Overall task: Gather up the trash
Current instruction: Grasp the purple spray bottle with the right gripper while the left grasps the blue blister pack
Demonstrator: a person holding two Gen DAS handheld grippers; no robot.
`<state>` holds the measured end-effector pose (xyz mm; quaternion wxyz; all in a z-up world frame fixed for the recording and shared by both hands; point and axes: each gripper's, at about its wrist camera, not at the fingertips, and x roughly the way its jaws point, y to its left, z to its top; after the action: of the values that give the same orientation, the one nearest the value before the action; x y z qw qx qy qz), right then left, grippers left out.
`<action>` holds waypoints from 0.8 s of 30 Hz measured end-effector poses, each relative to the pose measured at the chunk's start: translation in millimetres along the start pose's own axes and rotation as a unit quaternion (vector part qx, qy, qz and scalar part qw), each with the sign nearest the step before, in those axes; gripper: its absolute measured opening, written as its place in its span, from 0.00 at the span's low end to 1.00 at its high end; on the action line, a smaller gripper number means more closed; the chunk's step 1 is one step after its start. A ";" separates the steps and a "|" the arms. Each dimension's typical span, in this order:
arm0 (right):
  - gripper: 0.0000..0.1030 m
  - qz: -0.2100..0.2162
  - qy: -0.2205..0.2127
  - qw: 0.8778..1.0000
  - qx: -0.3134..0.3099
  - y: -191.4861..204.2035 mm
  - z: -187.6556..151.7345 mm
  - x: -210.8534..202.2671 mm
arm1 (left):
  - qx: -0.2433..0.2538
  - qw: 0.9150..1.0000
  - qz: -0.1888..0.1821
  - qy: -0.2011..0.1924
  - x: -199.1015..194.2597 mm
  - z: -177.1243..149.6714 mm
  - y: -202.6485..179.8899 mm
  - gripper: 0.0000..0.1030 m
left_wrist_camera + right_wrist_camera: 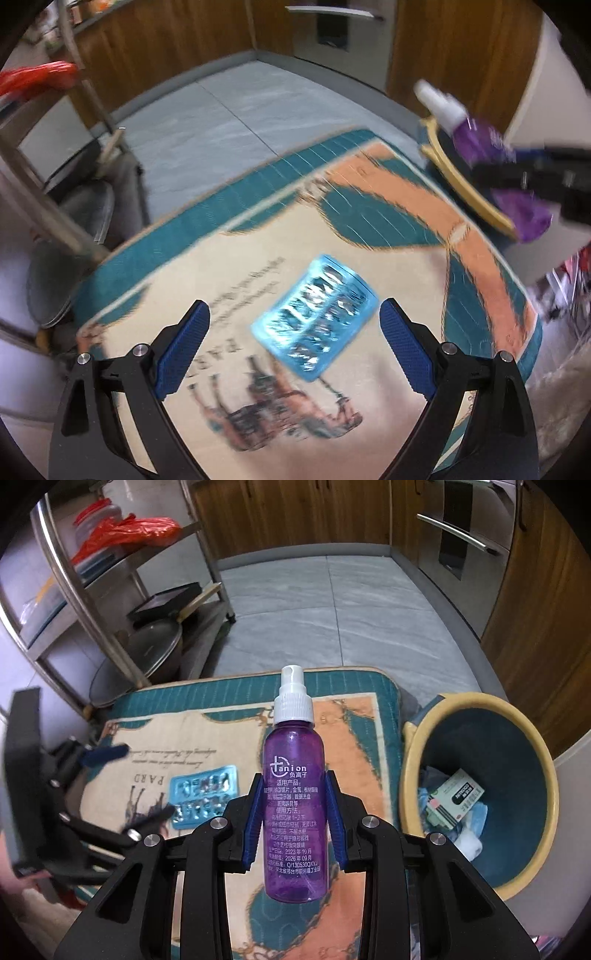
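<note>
The right gripper (294, 821) pinches the bottle (294, 805) above the mat (207, 734), beside the bin (410, 775). The left gripper (293, 347), spread wide, hangs over the blister (316, 319) mid-mat, bare mat around it.

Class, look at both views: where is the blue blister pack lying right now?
The blister pack lies flat on the printed mat, centred between the open left tool's fingers. In the right wrist view it sits left of the held purple spray bottle.

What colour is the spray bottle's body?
Translucent purple spray bottle with a white cap; clearest in the right wrist view.
</note>
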<state>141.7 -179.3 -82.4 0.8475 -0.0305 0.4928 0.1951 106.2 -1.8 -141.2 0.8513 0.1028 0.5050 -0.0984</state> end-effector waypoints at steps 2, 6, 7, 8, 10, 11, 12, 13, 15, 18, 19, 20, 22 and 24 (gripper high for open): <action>0.32 -0.001 0.001 1.000 -0.005 0.0 0.3 0.8 | 0.026 1.000 0.004 0.015 16.1 -1.2 -10.2 0.89; 0.32 0.001 -0.001 1.000 -0.006 -4.1 2.0 -2.4 | 0.060 0.997 -0.002 0.048 43.9 0.9 -19.3 0.89; 0.32 0.003 -0.002 1.000 -0.005 -4.8 2.4 -3.1 | 0.074 0.996 0.000 0.058 53.0 1.1 -21.1 0.89; 0.32 0.003 -0.003 1.000 -0.007 -4.9 2.3 -3.9 | 0.083 0.994 0.001 0.066 60.5 1.0 -21.8 0.89; 0.32 0.003 -0.004 1.000 -0.015 -4.1 1.8 -5.2 | 0.089 0.993 -0.012 0.078 69.7 -0.4 -22.5 0.89; 0.32 0.004 -0.005 1.000 -0.018 -3.9 1.5 -5.5 | 0.091 0.993 -0.017 0.077 71.5 -1.1 -23.0 0.90; 0.32 0.005 -0.005 1.000 -0.020 -3.9 1.3 -5.9 | 0.089 0.993 -0.022 0.072 72.0 -0.3 -22.4 0.90; 0.32 0.006 -0.005 1.000 -0.021 -4.5 1.5 -5.8 | 0.084 0.993 -0.028 0.072 74.5 0.9 -21.1 0.91; 0.32 0.007 -0.005 1.000 -0.021 -6.0 2.1 -5.3 | 0.073 0.994 -0.033 0.074 78.2 2.1 -17.1 0.94; 0.32 0.009 -0.005 1.000 -0.017 -7.7 2.9 -4.1 | 0.047 0.994 -0.050 0.081 82.6 2.1 -9.4 0.95; 0.32 0.010 -0.005 1.000 -0.017 -7.4 3.0 -4.1 | 0.040 0.994 -0.053 0.084 83.9 1.2 -8.0 0.95; 0.32 0.010 -0.005 1.000 -0.018 -6.9 2.9 -4.1 | 0.040 0.994 -0.054 0.088 84.0 1.8 -8.3 0.93; 0.32 0.011 -0.006 1.000 -0.020 -6.3 3.2 -4.4 | 0.043 0.993 -0.057 0.089 82.5 2.6 -8.8 0.88; 0.32 0.011 -0.008 1.000 -0.020 -5.3 3.4 -5.7 | 0.051 0.993 -0.061 0.085 79.0 3.0 -10.3 0.78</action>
<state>143.9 -185.1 -76.6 0.8481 -0.0407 0.4826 0.2148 143.1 -17.5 -210.1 0.7913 0.1232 0.5752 -0.1668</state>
